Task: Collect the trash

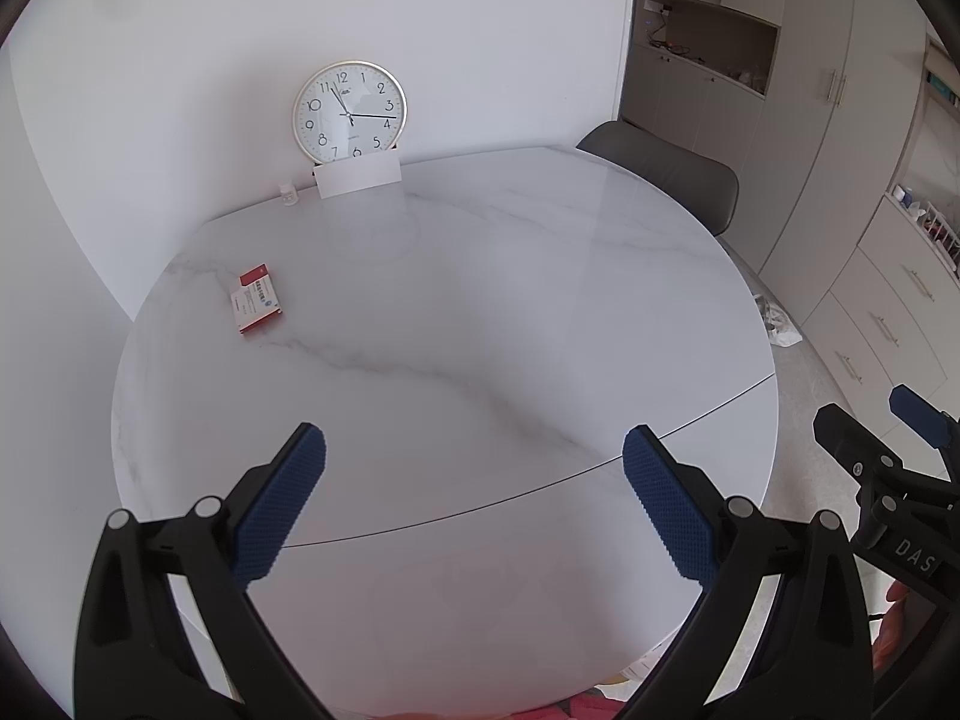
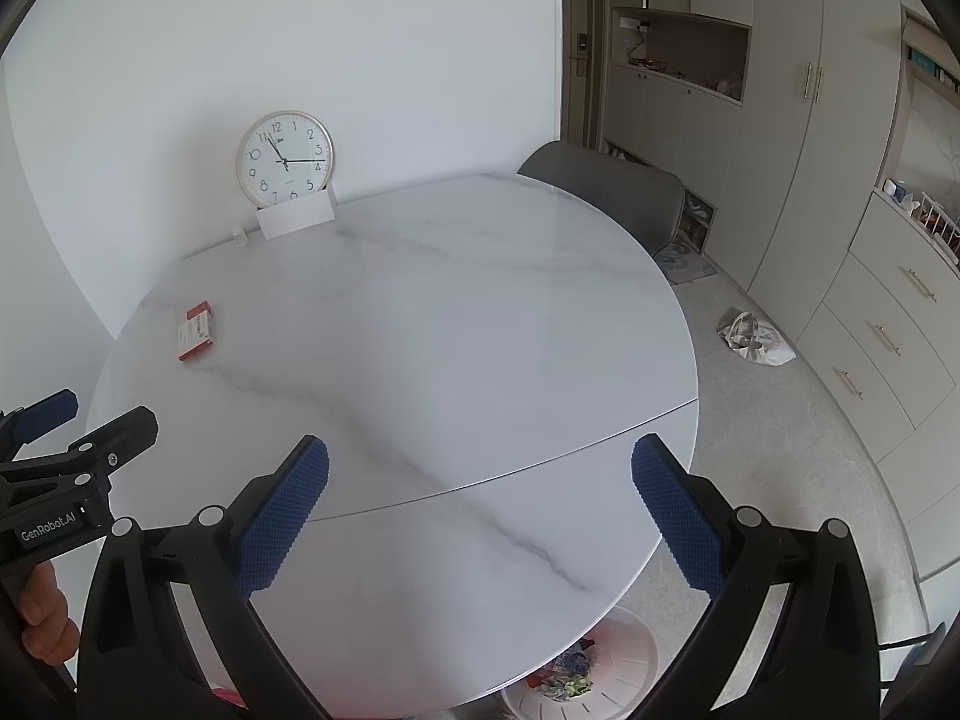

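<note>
A small red and white box (image 1: 258, 298) lies flat on the far left of the round white marble table (image 1: 456, 324), also seen from the right wrist as the box (image 2: 197, 330) on the table (image 2: 420, 324). My left gripper (image 1: 474, 498) hovers open over the near part of the table, nothing between its blue pads. My right gripper (image 2: 480, 507) is open too, above the near right edge. Below the table's near edge stands a white bin (image 2: 606, 672) holding crumpled colourful wrappers. Each gripper shows at the side of the other's view.
A wall clock (image 1: 350, 111) leans on the wall behind a white card (image 1: 358, 175), with a tiny white bottle (image 1: 288, 191) beside it. A grey chair (image 1: 666, 171) stands at the far right. A crumpled bag (image 2: 757, 340) lies on the floor near beige cabinets (image 2: 798, 138).
</note>
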`<state>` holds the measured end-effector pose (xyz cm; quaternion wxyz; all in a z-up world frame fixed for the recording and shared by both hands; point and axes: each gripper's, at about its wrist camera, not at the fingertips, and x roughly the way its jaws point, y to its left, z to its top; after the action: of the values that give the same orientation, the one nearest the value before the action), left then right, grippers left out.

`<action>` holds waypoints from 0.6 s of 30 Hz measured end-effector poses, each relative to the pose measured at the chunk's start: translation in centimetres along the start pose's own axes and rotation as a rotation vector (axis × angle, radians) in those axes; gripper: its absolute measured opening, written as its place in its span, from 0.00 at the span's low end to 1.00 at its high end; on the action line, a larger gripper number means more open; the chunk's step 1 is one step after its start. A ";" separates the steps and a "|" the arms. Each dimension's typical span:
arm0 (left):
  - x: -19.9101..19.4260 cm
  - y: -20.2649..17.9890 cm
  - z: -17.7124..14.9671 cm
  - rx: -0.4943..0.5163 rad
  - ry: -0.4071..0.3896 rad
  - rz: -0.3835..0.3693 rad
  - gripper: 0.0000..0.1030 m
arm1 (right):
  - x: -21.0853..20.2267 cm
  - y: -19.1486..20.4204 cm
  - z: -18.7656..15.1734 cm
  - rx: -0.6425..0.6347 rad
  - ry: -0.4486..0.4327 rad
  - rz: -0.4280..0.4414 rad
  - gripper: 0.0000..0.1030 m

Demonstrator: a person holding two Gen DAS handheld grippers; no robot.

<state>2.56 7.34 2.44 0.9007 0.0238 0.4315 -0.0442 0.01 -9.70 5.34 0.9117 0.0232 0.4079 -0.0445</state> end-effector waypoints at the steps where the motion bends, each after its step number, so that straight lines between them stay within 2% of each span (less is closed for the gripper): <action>1: 0.0 0.0 0.0 -0.001 0.000 -0.001 0.92 | 0.0 0.0 0.0 0.001 0.001 0.000 0.97; 18: 0.0 -0.1 -0.2 -0.004 0.000 -0.006 0.92 | 0.0 -0.4 -0.1 0.009 0.003 -0.002 0.97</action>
<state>2.37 7.22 2.35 0.9006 0.0205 0.4318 -0.0460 -0.15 -10.05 5.28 0.9109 0.0267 0.4090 -0.0474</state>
